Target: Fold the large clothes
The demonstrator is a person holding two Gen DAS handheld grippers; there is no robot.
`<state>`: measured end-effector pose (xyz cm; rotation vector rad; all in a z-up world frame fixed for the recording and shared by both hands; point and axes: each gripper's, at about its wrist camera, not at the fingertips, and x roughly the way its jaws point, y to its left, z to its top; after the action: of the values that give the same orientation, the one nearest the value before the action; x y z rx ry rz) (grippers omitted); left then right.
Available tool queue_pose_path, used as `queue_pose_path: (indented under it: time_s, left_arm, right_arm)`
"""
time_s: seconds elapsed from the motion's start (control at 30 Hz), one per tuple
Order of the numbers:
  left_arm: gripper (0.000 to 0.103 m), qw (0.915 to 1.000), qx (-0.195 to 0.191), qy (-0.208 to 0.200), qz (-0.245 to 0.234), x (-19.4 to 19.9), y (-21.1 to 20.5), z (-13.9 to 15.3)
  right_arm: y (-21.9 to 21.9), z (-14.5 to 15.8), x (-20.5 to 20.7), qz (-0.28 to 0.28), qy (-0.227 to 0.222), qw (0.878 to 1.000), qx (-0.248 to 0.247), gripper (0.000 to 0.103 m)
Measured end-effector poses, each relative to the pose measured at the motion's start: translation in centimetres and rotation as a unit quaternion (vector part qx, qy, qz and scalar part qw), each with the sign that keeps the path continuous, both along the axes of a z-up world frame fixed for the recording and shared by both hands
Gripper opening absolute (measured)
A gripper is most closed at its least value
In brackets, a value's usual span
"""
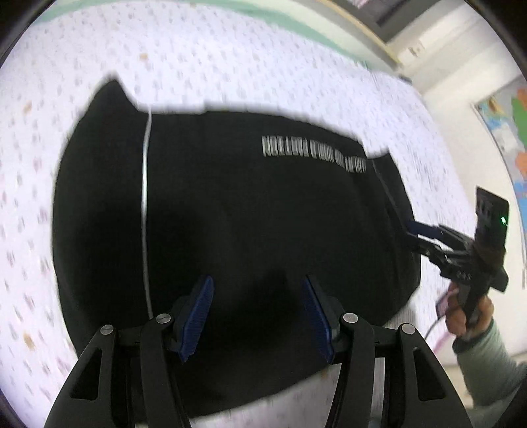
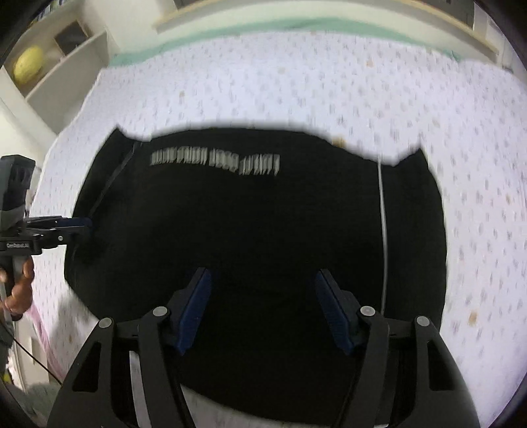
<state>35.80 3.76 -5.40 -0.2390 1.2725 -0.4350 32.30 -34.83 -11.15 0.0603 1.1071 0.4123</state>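
A large black garment point(image 1: 247, 204) with a line of white lettering point(image 1: 313, 154) and a white side stripe point(image 1: 145, 197) lies spread on a bed with a patterned white sheet point(image 1: 230, 56). It also shows in the right wrist view point(image 2: 263, 224). My left gripper point(image 1: 258, 316) is open above the garment's near part, holding nothing. My right gripper point(image 2: 262, 306) is open above the garment, empty. Each gripper shows in the other's view, the right one point(image 1: 411, 230) at the garment's right edge and the left one point(image 2: 84, 227) at its left edge.
A green strip and a wooden rail point(image 2: 296, 23) run along the bed's far side. White shelves point(image 2: 62, 66) with a yellow object point(image 2: 28, 67) stand at the left. A coloured map point(image 1: 507, 131) hangs on the right wall.
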Motion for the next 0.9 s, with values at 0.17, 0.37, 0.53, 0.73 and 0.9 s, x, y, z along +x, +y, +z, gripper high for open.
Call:
queue_pose_path:
  time_s: [0.17, 0.37, 0.53, 0.73, 0.9]
  left_arm:
    - [0.057, 0.9973, -0.021, 0.05, 0.049, -0.3, -0.2, -3.8]
    - [0.057, 0.9968, -0.026, -0.025, 0.072, -1.2, 5.6, 2.6]
    - [0.072, 0.9879, -0.054, -0.029, 0.142, -0.8, 13.1, 3.4]
    - [0.074, 0.9719, -0.146, 0.035, 0.181, 2.6, 16.8, -1.1]
    - [0.074, 0.967, -0.17, 0.081, 0.172, 4.0, 14.1, -6.0]
  right_arm:
    - [1.0, -4.9, -0.7, -0.025, 0.067, 0.997, -0.031, 0.07]
    - [-2.6, 0.2, -1.6, -0.046, 0.02, 0.999, -0.007, 0.071]
    - [-9.7, 1.7, -0.9, -0.113, 0.009, 0.993, 0.038, 0.077]
    - [-15.7, 1.0, 1.3, -0.165, 0.031, 0.983, 0.077, 0.078]
    - [-17.7, -2.3, 3.4, -0.173, 0.064, 0.975, 0.122, 0.078]
